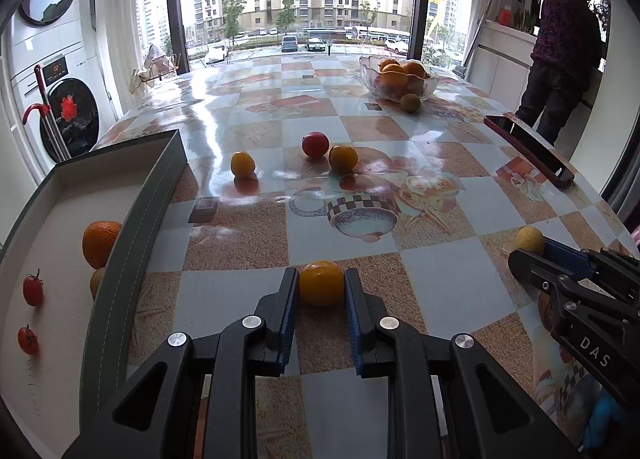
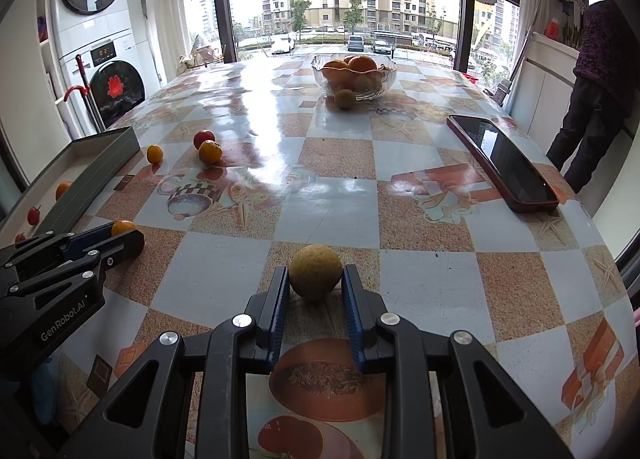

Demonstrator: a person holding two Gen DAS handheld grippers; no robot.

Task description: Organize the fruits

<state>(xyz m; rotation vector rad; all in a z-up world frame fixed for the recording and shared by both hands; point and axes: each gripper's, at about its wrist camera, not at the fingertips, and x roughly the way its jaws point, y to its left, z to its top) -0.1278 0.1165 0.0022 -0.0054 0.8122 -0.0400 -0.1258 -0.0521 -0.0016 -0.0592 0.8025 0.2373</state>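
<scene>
My left gripper (image 1: pixel 322 279) is shut on a small orange (image 1: pixel 321 283) that rests on the patterned table. My right gripper (image 2: pixel 315 275) is shut on a rough yellow-green fruit (image 2: pixel 315 271), also down on the table. A grey tray (image 1: pixel 132 227) at the left holds an orange (image 1: pixel 99 241), a brown fruit partly hidden by its wall, and two cherry tomatoes (image 1: pixel 33 290). Loose in mid-table lie a red fruit (image 1: pixel 315 144) and two small oranges (image 1: pixel 343 158). A glass bowl (image 1: pixel 430 84) of oranges stands at the far end, a brownish fruit (image 1: pixel 410 102) before it.
A phone in a red case (image 2: pixel 502 157) lies near the table's right edge. A person (image 1: pixel 564 59) stands at a counter beyond that edge. Stacked washing machines (image 1: pixel 60 71) and a red-handled mop stand left of the table.
</scene>
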